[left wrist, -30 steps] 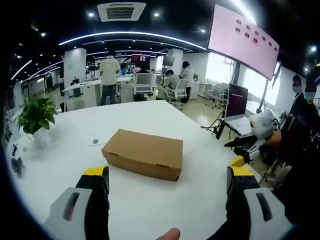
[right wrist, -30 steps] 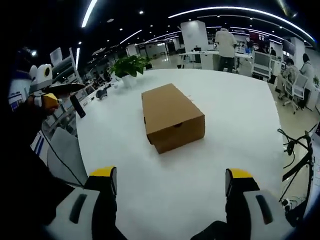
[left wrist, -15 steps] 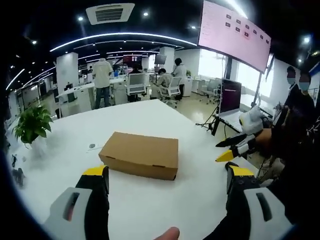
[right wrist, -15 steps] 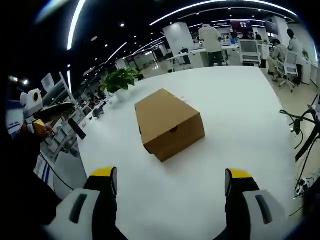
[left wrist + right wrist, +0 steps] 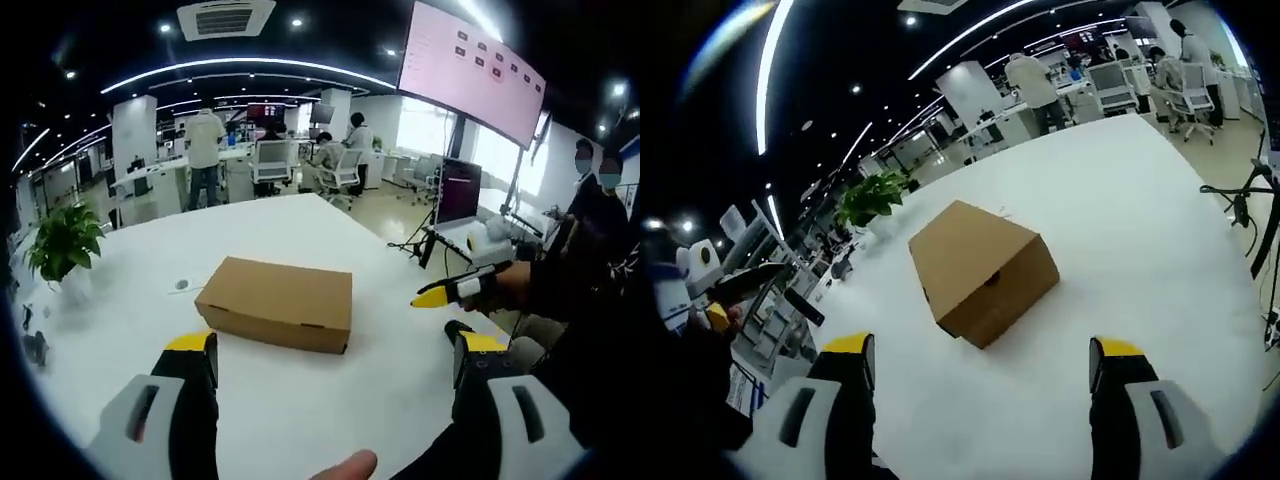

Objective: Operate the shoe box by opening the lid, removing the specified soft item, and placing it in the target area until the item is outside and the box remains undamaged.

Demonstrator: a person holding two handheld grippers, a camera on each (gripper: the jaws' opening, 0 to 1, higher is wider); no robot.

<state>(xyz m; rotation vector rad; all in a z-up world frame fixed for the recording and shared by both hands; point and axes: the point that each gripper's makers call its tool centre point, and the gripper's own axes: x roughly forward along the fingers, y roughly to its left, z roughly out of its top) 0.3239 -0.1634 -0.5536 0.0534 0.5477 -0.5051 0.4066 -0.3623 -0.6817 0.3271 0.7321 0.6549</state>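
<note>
My left gripper point(image 5: 335, 365) and right gripper point(image 5: 975, 365) both hang wide open, holding nothing. From my right, the closed box point(image 5: 983, 270) sits near at twelve o'clock, short end toward me (finger notch showing). From my left it lies broadside at eleven. Bare white table point(image 5: 1140, 230) between; a potted plant point(image 5: 62, 240) stands well apart.
</note>
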